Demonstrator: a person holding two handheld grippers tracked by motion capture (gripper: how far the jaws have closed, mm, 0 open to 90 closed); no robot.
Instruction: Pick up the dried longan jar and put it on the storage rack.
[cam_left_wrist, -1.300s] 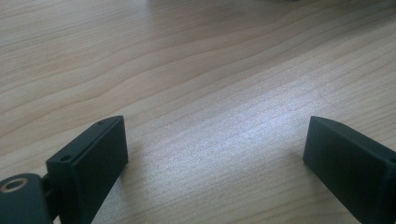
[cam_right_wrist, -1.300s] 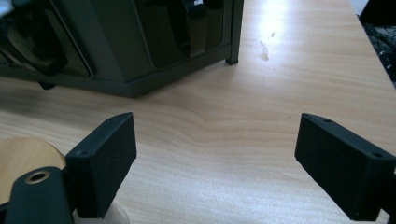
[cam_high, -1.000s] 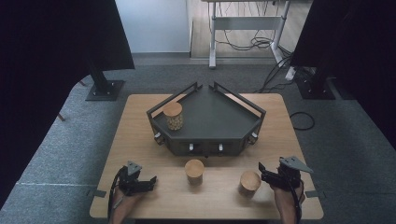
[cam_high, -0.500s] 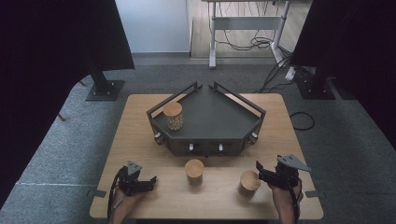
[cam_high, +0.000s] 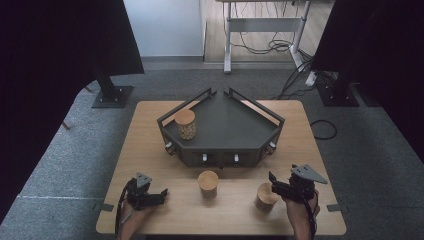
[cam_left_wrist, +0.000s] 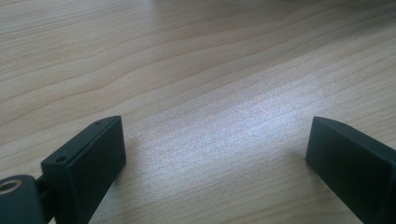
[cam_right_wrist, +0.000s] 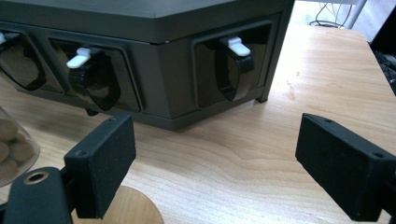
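Three cork-lidded jars in play. One jar (cam_high: 185, 124) up on the dark tray (cam_high: 227, 127), at about 10 o'clock from table centre. A second jar (cam_high: 208, 183) in front of the tray at 6 o'clock. The third, the near jar (cam_high: 265, 195), down at 5 o'clock, just beside the right gripper (cam_high: 274, 181).

Right gripper low over the wooden table (cam_high: 150, 125), jaws spread wide with nothing between them; in the right gripper view, bare wood and the tray's front panel with its white latches (cam_right_wrist: 236, 45) ahead, the near jar's cork lid (cam_right_wrist: 135, 210) just under the left-hand jaw, and a glass wall full of round pale pieces (cam_right_wrist: 11, 144) at 9 o'clock. Left gripper (cam_high: 161, 192) resting at 7 o'clock, also gaping wide over bare tabletop, well apart from any jar.

Handling call on the near jar: probably clear glass, so stiff, smooth, likely slippery and breakable; contents loose, moderate weight. Cork lid likely to pull off if lifted by it alone. Best bet: pads on opposite sides of the body, below the lid, kept upright.
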